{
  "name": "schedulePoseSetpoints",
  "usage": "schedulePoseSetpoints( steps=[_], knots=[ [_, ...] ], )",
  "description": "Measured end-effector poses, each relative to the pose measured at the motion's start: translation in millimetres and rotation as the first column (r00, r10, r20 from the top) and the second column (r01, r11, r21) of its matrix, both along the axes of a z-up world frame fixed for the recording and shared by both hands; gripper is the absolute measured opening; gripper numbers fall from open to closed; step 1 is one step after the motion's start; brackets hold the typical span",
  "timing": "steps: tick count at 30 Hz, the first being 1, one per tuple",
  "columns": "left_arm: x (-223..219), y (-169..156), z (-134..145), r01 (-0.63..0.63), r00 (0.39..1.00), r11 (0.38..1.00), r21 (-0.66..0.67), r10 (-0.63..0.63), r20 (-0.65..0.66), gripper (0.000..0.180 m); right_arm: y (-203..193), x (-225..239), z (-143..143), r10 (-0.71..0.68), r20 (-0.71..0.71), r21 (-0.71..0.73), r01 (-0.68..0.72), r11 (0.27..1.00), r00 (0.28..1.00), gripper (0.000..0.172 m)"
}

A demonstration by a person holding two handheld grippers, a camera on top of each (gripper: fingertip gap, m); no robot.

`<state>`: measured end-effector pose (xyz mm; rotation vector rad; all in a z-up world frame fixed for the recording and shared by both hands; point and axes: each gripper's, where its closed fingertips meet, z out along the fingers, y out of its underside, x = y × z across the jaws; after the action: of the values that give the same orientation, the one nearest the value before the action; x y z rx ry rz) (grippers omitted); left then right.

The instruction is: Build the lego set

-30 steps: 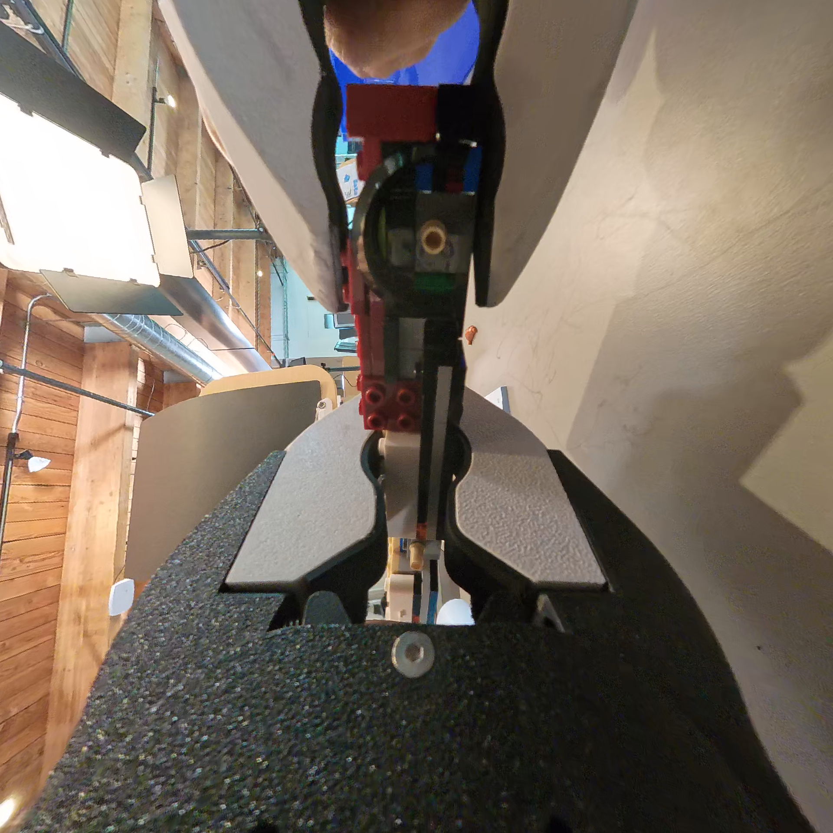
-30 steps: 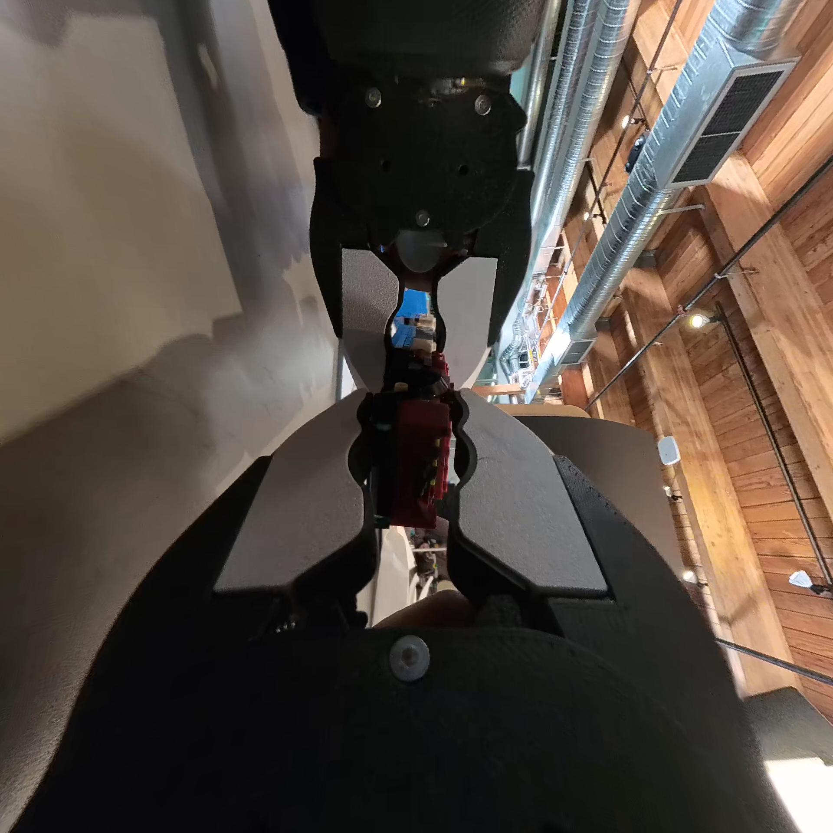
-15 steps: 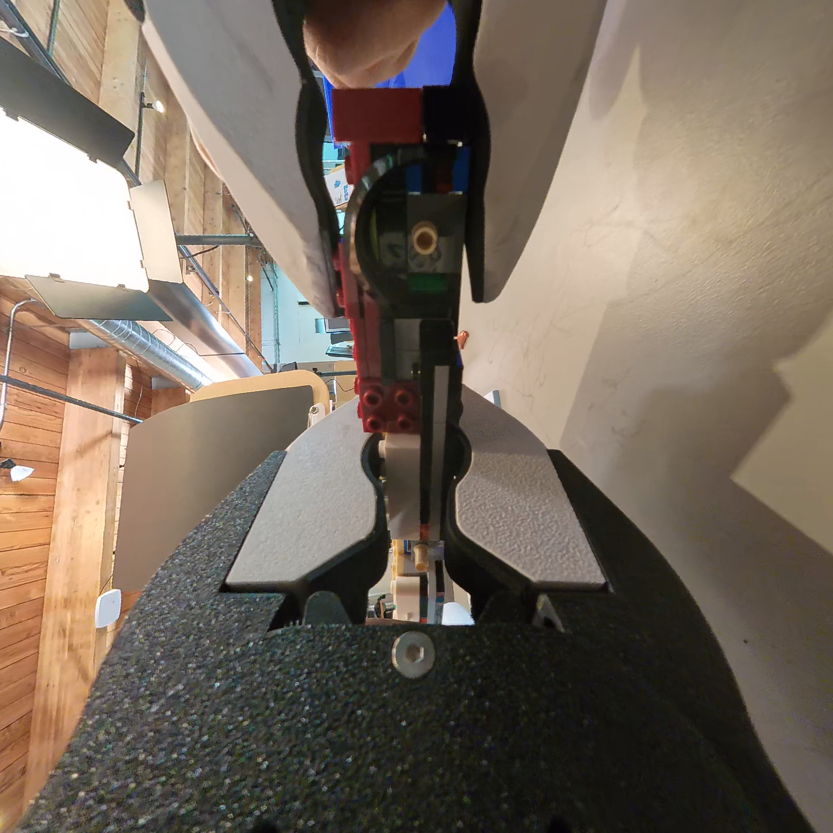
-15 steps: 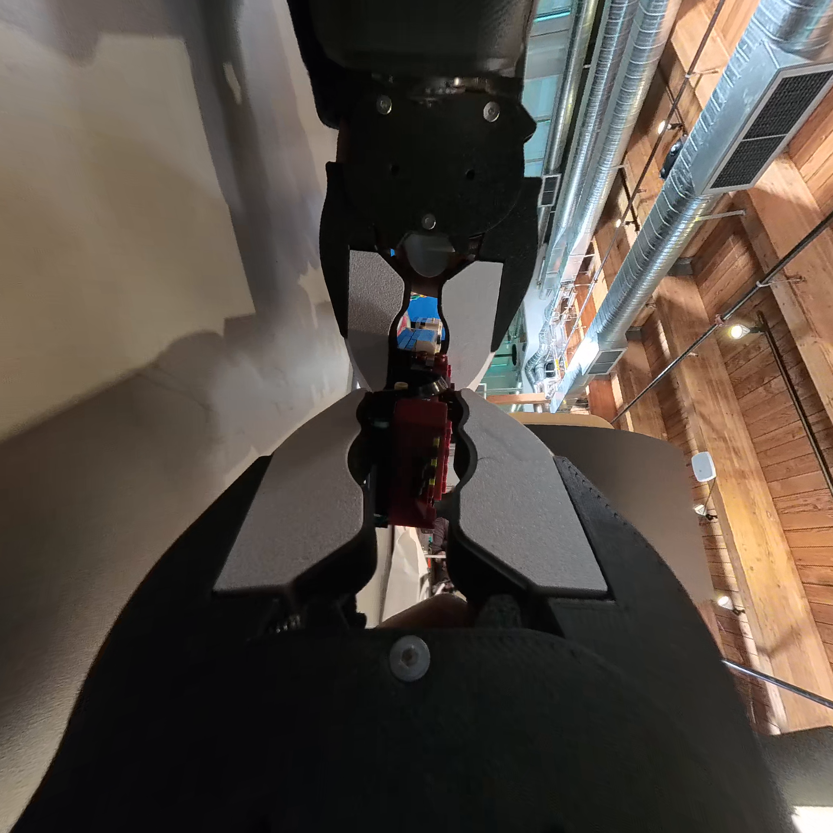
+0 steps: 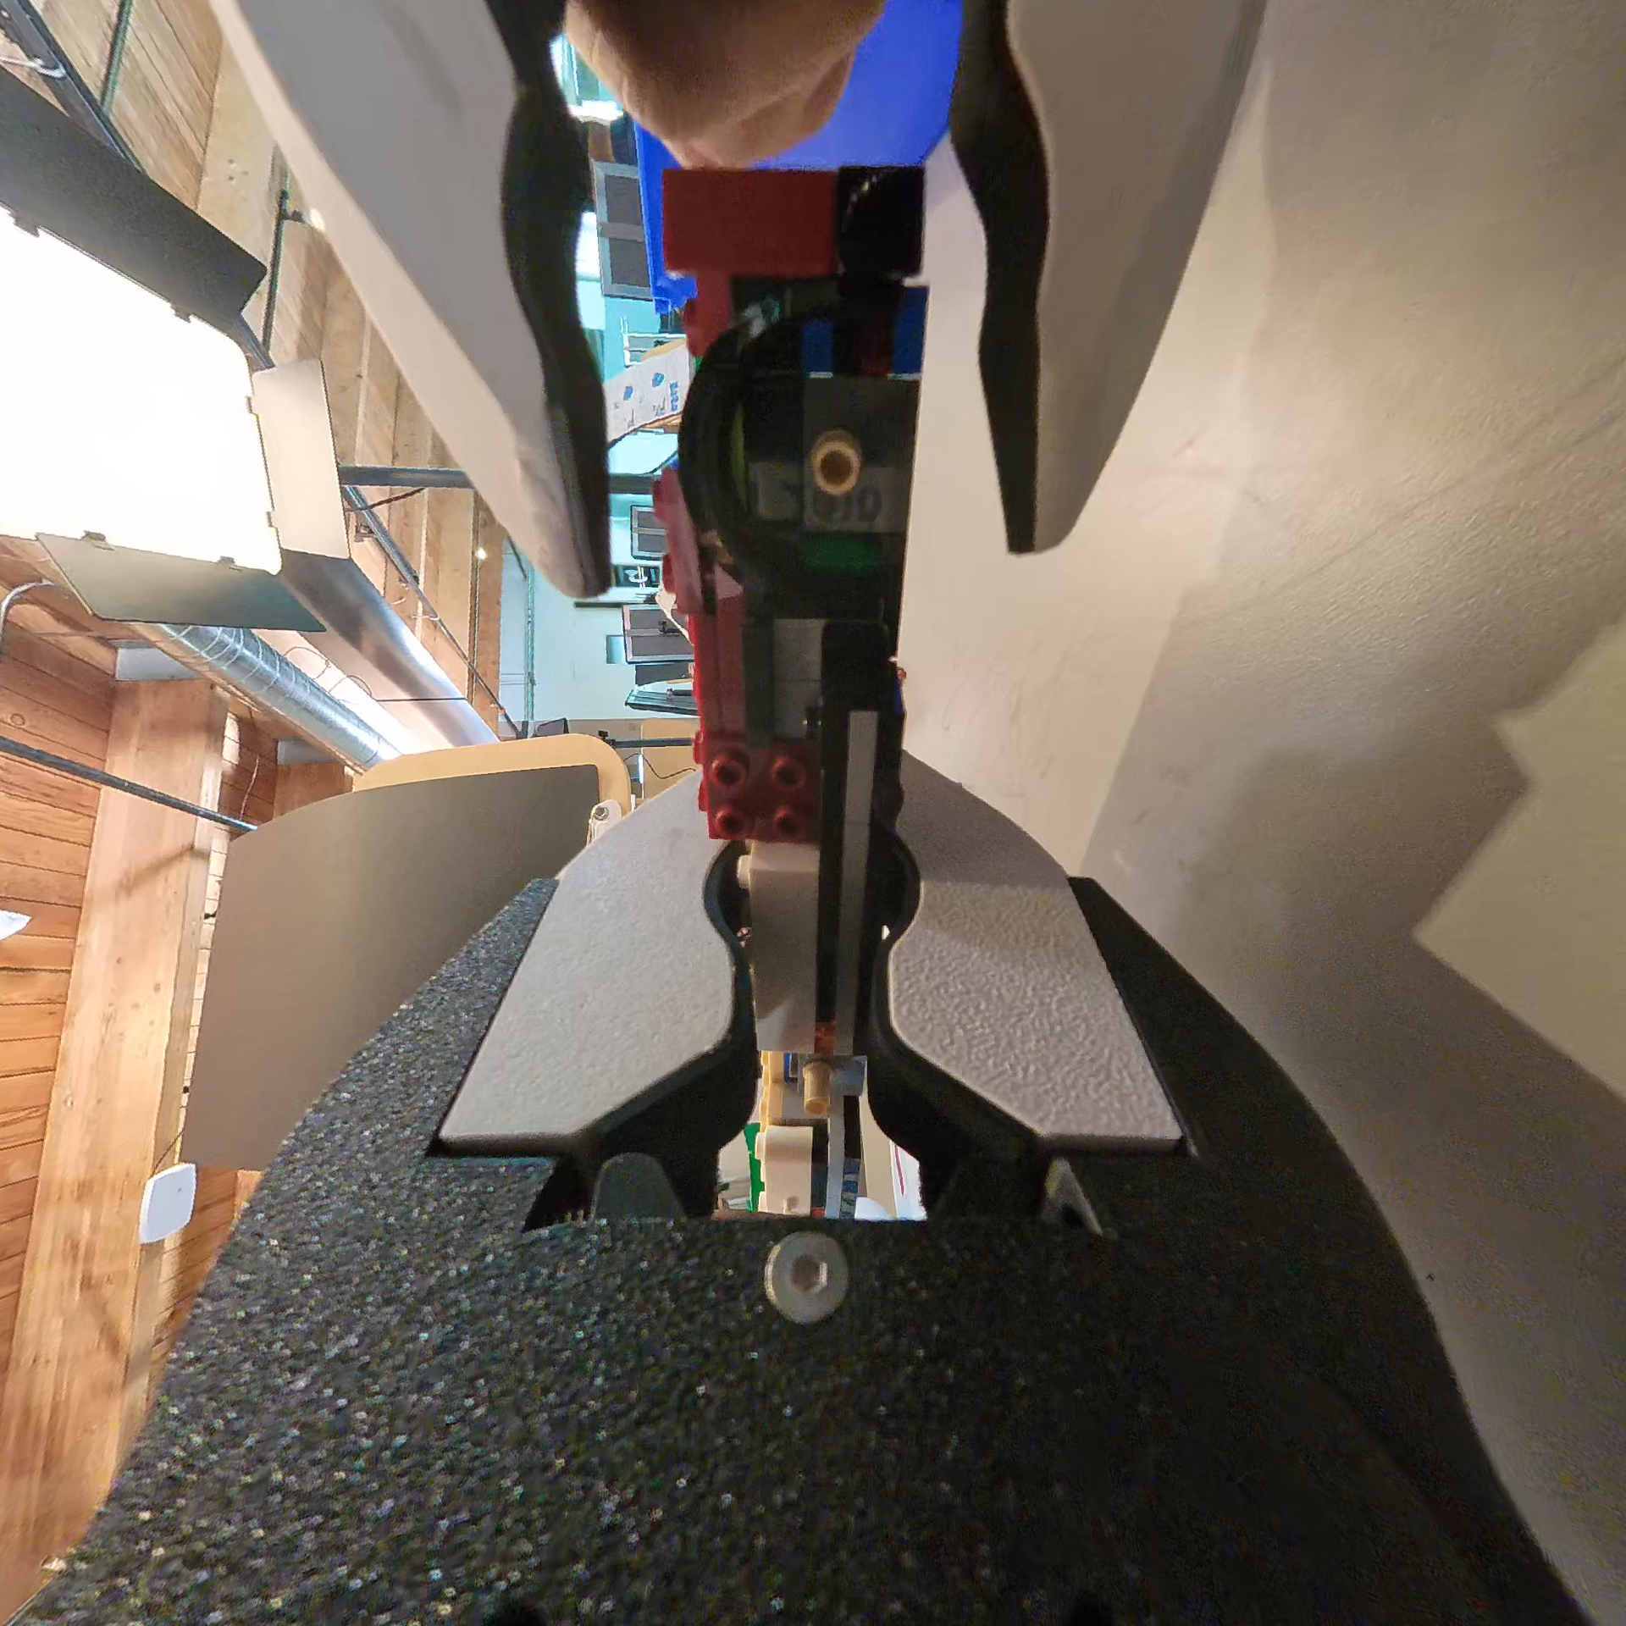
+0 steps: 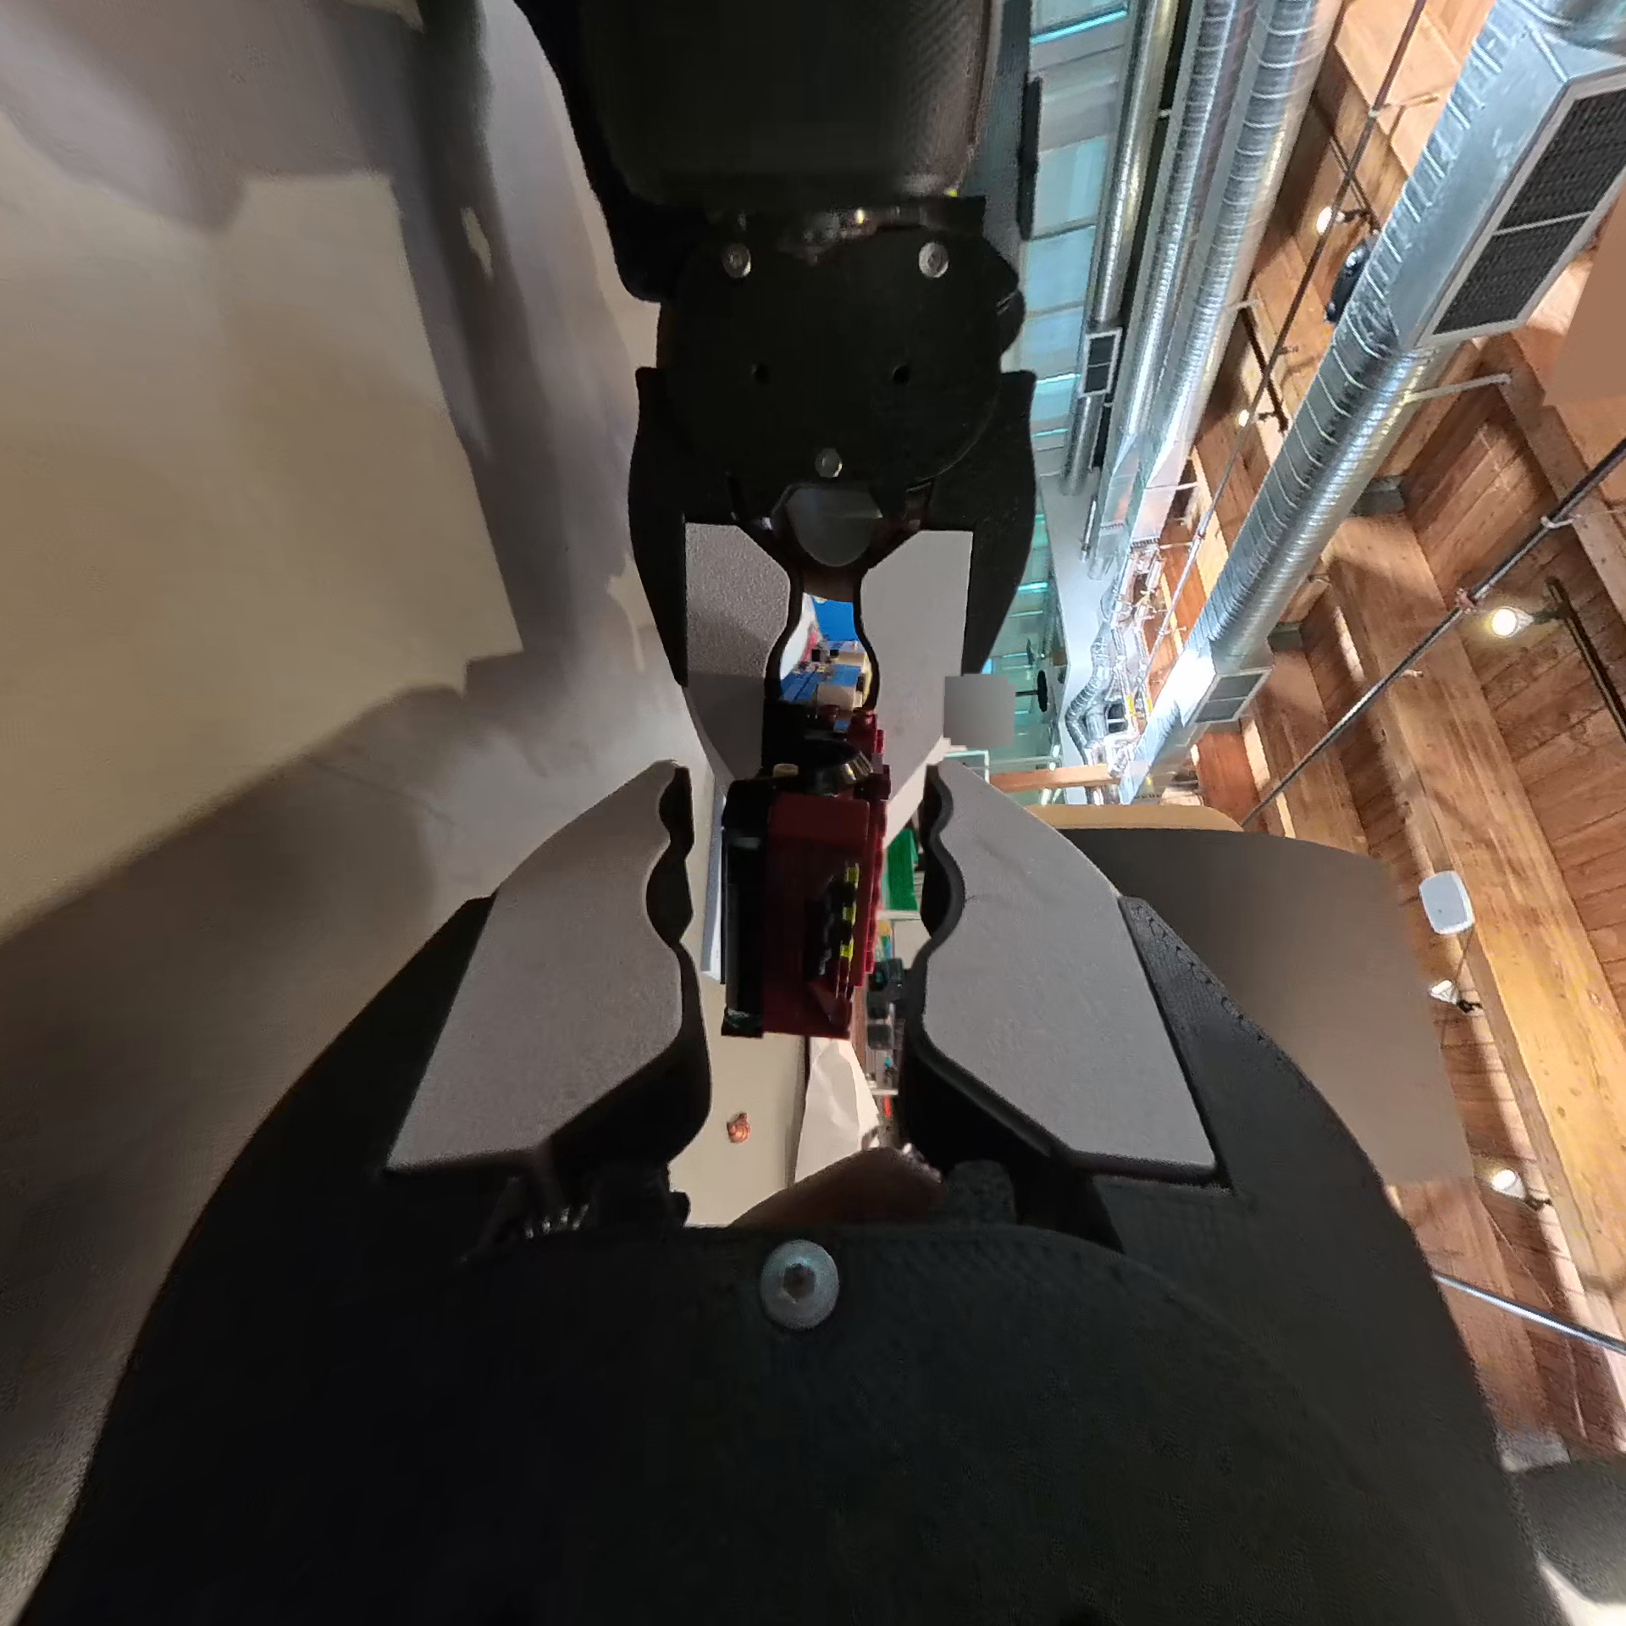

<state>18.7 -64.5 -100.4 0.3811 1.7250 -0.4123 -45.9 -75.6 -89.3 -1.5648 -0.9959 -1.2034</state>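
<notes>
My left gripper (image 5: 814, 845) is shut on a long toy-brick model (image 5: 792, 528) built of red, black and grey bricks with a black wheel. It clamps the model's near end, and the model sticks out forward. My right gripper (image 6: 809, 783) faces it from the other end and is open. Its pads (image 6: 946, 845) stand on either side of the model's red end (image 6: 814, 906), with a clear gap on both sides. In the left wrist view the right gripper's fingers (image 5: 563, 457) also stand apart from the model. The left gripper shows in the right wrist view (image 6: 827, 748), closed on the model.
A pale table surface (image 5: 1320, 440) runs along one side, also seen in the right wrist view (image 6: 220, 440). A small orange piece (image 6: 737, 1126) lies on it. A person's fingertip (image 5: 721, 70) and a blue bin (image 5: 889, 88) show behind the right gripper. Wooden walls and ducts lie beyond. The grippers' ends are close to 6 cm from one another.
My right gripper was shut on the model's red end and has now opened, letting it go. My left gripper has kept its hold throughout.
</notes>
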Motion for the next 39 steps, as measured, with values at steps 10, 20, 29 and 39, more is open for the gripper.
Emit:
schedulePoseSetpoints(
  steps=[10, 20, 29, 39],
  knots=[
    [-3.1, -1.4, -0.4, 0.003, 1.0, 0.999, 0.037, -0.003, 0.003, 0.025, -1.7, -3.4, -2.9, 0.012, 0.021, -0.036, -0.011, 0.999, 1.0, 0.036],
    [-2.3, 0.0, -4.9, -0.002, 1.0, 0.999, 0.04, 0.003, -0.014, 0.025, -1.4, -0.6, -7.5, 0.0, -0.022, -0.052, -0.001, 0.999, 1.0, 0.036],
    [-3.6, -1.7, -6.0, 0.005, 1.0, 0.999, 0.034, -0.004, -0.019, 0.025, -2.6, -1.4, -7.5, 0.01, -0.025, -0.06, -0.012, 0.998, 1.0, 0.036],
    [-4.2, -2.6, -4.9, 0.01, 1.0, 1.0, 0.019, -0.01, -0.012, 0.025, -1.9, -2.7, -5.9, 0.01, -0.049, -0.032, -0.012, 0.999, 0.999, 0.036]
  ],
)
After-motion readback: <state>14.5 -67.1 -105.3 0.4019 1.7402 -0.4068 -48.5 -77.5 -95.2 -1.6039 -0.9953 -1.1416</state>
